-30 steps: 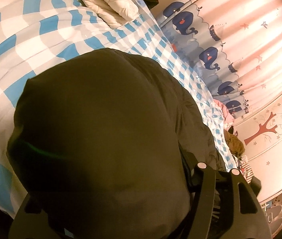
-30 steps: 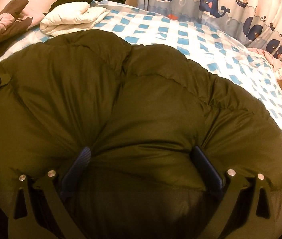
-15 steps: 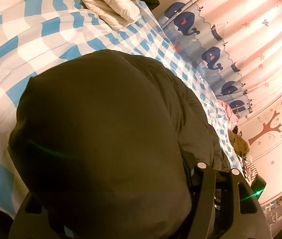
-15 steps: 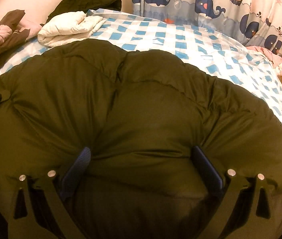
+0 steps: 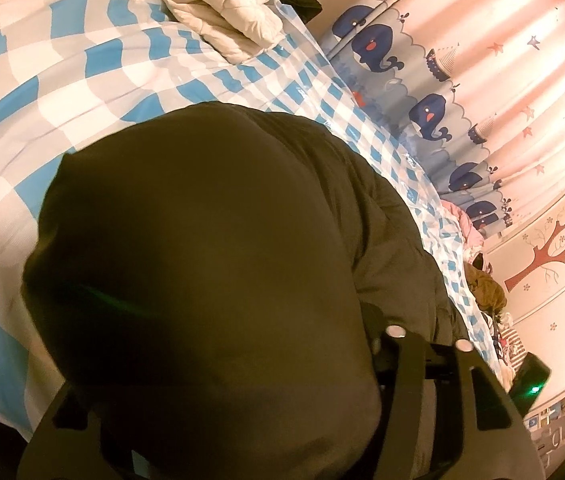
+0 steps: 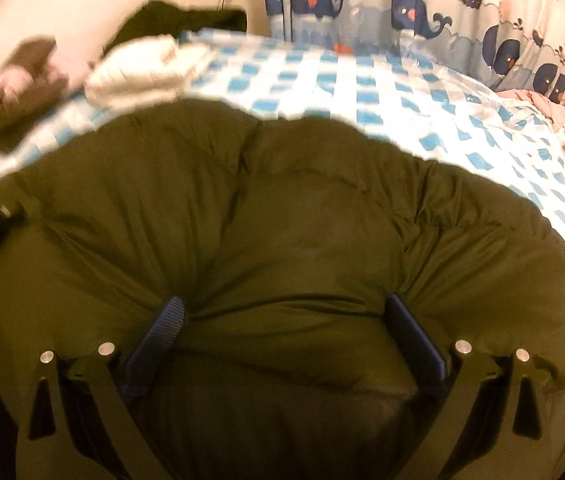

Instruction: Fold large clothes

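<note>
A large puffy olive-green down jacket [image 6: 282, 240] lies on a bed with a blue and white checked sheet [image 6: 362, 80]. My right gripper [image 6: 286, 320] has its blue-padded fingers [image 6: 162, 328] spread wide, with a thick bulge of the jacket pressed between them. In the left wrist view the jacket [image 5: 202, 260] bulges over the left gripper [image 5: 222, 420] and hides its fingertips; only the black finger frames show at the bottom.
A folded white quilted garment [image 5: 222, 4] and a dark garment [image 6: 178, 20] lie at the bed's far end. More crumpled clothes [image 6: 22, 80] lie at the left. A whale-print curtain [image 5: 422, 92] hangs along the bed's far side.
Both views have shifted slightly; the right wrist view shows more of the checked sheet beyond the jacket and is blurred by motion. The jacket stays bunched in both grippers.
</note>
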The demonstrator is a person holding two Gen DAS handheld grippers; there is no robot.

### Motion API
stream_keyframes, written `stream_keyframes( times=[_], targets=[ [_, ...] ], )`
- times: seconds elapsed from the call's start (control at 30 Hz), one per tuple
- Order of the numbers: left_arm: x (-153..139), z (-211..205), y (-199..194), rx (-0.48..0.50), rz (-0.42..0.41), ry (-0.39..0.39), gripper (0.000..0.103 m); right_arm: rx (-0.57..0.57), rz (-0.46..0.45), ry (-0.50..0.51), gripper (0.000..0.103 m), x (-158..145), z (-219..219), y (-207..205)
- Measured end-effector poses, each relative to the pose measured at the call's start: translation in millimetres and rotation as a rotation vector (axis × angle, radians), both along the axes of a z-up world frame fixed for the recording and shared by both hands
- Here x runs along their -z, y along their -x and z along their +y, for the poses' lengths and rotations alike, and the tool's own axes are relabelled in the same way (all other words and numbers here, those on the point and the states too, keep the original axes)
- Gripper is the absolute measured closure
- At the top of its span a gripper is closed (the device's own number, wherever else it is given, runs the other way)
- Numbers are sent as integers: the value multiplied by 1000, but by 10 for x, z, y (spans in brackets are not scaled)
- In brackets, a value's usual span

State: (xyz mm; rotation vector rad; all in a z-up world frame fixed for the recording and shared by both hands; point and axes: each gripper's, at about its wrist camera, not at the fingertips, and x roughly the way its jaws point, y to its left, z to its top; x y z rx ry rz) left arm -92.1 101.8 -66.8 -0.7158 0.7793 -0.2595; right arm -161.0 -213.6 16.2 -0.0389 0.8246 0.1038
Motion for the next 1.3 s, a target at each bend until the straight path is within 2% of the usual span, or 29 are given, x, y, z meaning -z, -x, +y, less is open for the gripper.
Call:
stream_keyframes(
  times=[0.1,0.2,0.33,0.4,0.43,0.47,0.53,0.67,0.77,0.83,0.9,0.97,1.0,1.03,1.07,1.13,1.17,1.2,1.27,1.3],
  targets=[
    [-72,-33,12,6,-23,-12,64,-4,32,30,6,83,48,-45],
    [-233,-142,44,21,-64,-62,66,-2,51,77,6,153,105,-87],
    [-294,-135,58,19,-67,-57,68,-13,42,27,6,107,63,-62],
    [-263,-93,67,9,-50,-41,68,-7,-35,-56,6,-72,-32,26],
    [-245,-80,68,3,-38,-36,67,10,-76,-55,6,-147,-47,64],
    [-214,-62,59,-5,-25,-23,67,15,-74,-34,6,-159,-31,49],
    [-194,-48,26,4,-25,-2,67,-12,62,62,6,162,96,-112],
    [-548,-293,93,47,-132,-74,76,-4,69,123,6,258,187,-172],
    [-993,-680,196,147,-257,-161,78,2,66,129,6,298,202,-194],
    [-1268,-1061,275,242,-337,-229,79,7,67,107,5,299,161,-199],
    [-1446,-1364,331,305,-389,-262,79,2,85,36,6,231,42,-175],
    [-1583,-1583,367,343,-425,-279,79,-11,85,-177,6,46,-231,-61],
    [-1650,-1705,383,363,-445,-293,79,-11,72,-336,6,-41,-420,12],
    [-1694,-1810,386,384,-455,-308,79,-14,61,-520,6,-100,-633,85],
    [-1719,-1911,396,407,-461,-326,79,-24,52,-793,6,-99,-952,166],
    [-1727,-2218,460,482,-476,-391,79,-11,78,-1157,7,71,-1384,217],
    [-1707,-2399,516,529,-486,-436,79,1,109,-1361,7,257,-1617,221],
    [-1690,-2549,570,569,-494,-474,79,2,135,-1496,7,400,-1769,214],
    [-1616,-2922,732,663,-520,-560,79,2,154,-1697,7,572,-2010,217],
    [-1577,-3061,786,699,-525,-590,79,-3,150,-1757,7,593,-2132,232]
  ],
)
